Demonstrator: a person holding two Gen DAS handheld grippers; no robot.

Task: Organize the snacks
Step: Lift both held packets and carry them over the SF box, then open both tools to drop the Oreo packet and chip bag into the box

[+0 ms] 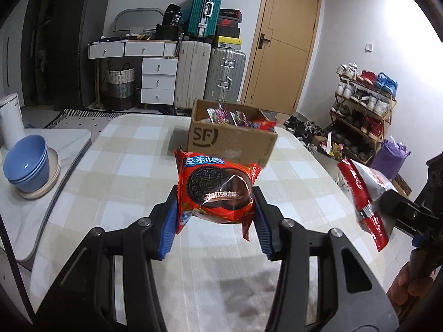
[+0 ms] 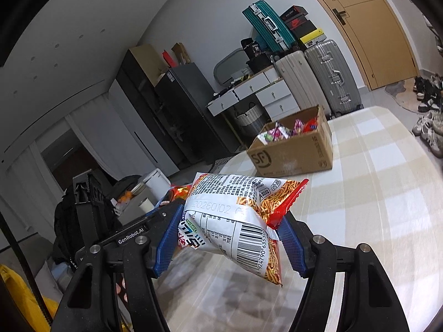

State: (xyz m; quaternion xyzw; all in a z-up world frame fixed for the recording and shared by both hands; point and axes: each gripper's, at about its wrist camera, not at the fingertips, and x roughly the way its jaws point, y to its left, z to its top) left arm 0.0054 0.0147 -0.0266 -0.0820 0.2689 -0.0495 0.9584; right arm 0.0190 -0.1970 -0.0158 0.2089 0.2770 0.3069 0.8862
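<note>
Above checked table (image 1: 133, 171): Oreo pack (image 1: 217, 191) between left tongs (image 1: 216, 221) (gripped).

The Oreo packet (image 1: 216, 191) is glossy crinkled foil. The cardboard box (image 1: 232, 141) looks matt and rough. The tablecloth (image 1: 124, 171) is soft woven cloth.

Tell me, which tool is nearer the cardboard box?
Hard to call. The left tool, holding the Oreo pack, faces the cardboard box; the right tool, gripping the noodle snack bag, sits similarly short.
</note>
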